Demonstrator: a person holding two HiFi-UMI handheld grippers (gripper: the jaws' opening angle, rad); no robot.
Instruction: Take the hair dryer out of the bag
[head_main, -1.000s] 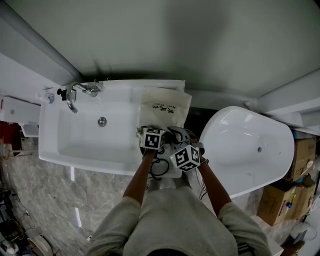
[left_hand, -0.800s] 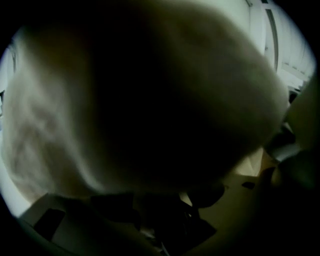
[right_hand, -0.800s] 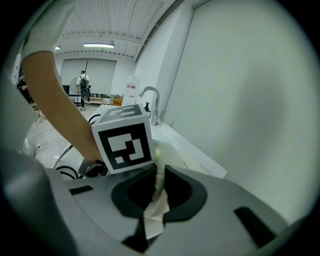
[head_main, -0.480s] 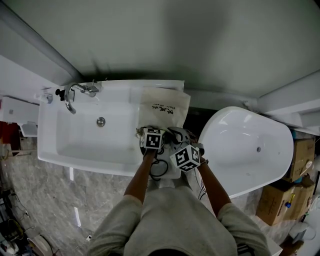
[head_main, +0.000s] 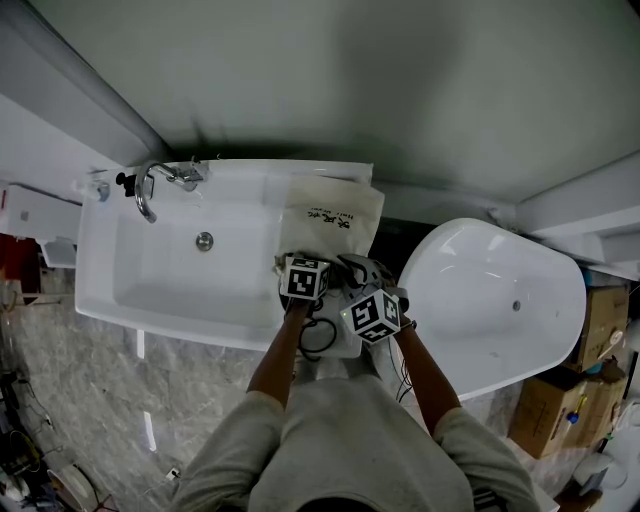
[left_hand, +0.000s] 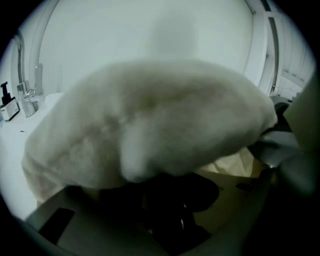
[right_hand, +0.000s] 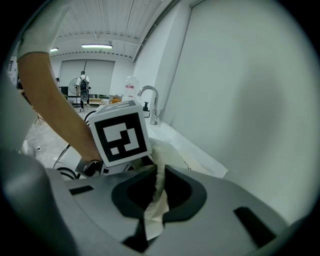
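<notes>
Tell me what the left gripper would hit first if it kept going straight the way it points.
Probably the dark object, likely the hair dryer, lying between the left gripper's closing jaws under the bag's raised cloth. Depth is unclear in the dark.

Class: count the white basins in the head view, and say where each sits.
2: the rectangular sink with a tap, at left; the oval tub, at right. Others may lie out of frame.

text | print on bag (head_main: 335, 236) | too small to read
</notes>
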